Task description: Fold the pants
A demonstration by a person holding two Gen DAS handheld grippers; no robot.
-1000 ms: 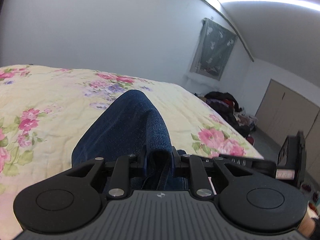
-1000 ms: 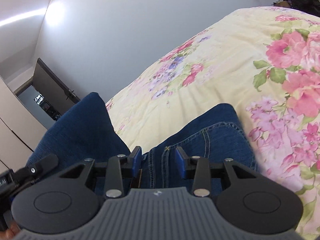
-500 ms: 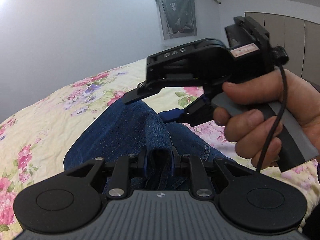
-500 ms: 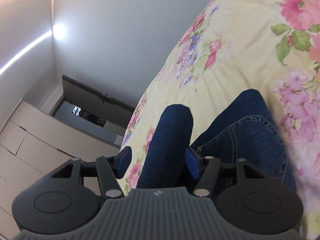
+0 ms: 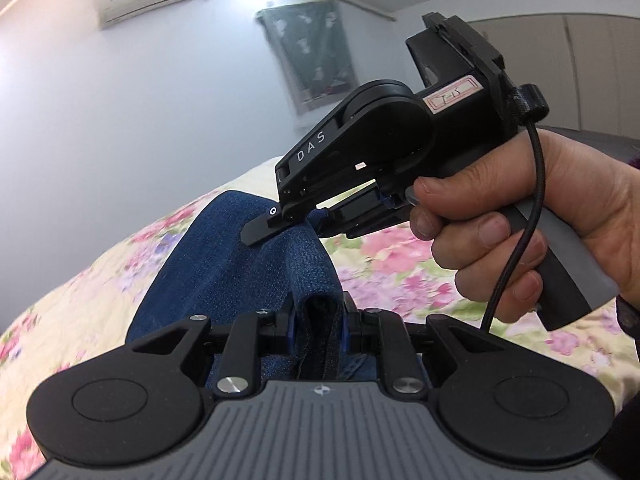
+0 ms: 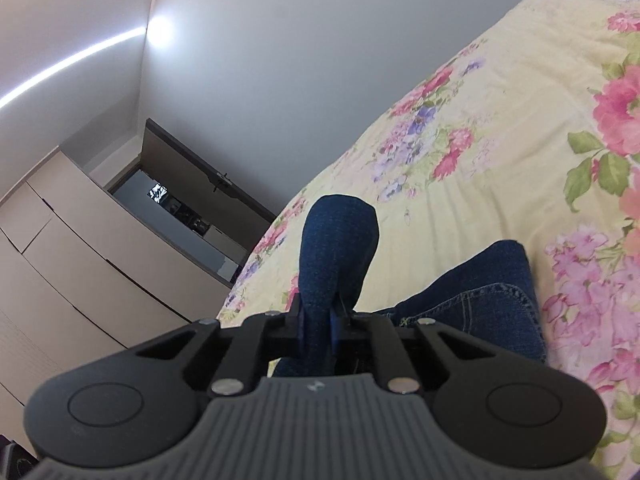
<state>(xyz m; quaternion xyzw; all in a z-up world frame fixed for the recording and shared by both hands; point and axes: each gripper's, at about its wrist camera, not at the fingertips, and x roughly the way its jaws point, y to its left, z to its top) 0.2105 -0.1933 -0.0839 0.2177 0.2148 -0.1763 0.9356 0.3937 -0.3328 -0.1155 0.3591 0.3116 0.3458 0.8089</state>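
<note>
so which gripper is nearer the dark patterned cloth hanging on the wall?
Right. In the left wrist view the right gripper, shut on the blue denim pants, sits ahead toward the dark patterned wall cloth; the left gripper, also clamping denim, is farther back.

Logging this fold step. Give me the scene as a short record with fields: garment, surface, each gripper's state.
garment: blue jeans, partly lifted off the bed
surface: floral bedspread
left gripper: shut on a bunched fold of the jeans
right gripper: shut on a raised fold of the jeans; seen in the left wrist view pinching the denim further along the same fold
right hand: gripping the handle
background: wardrobe, doorway
</note>
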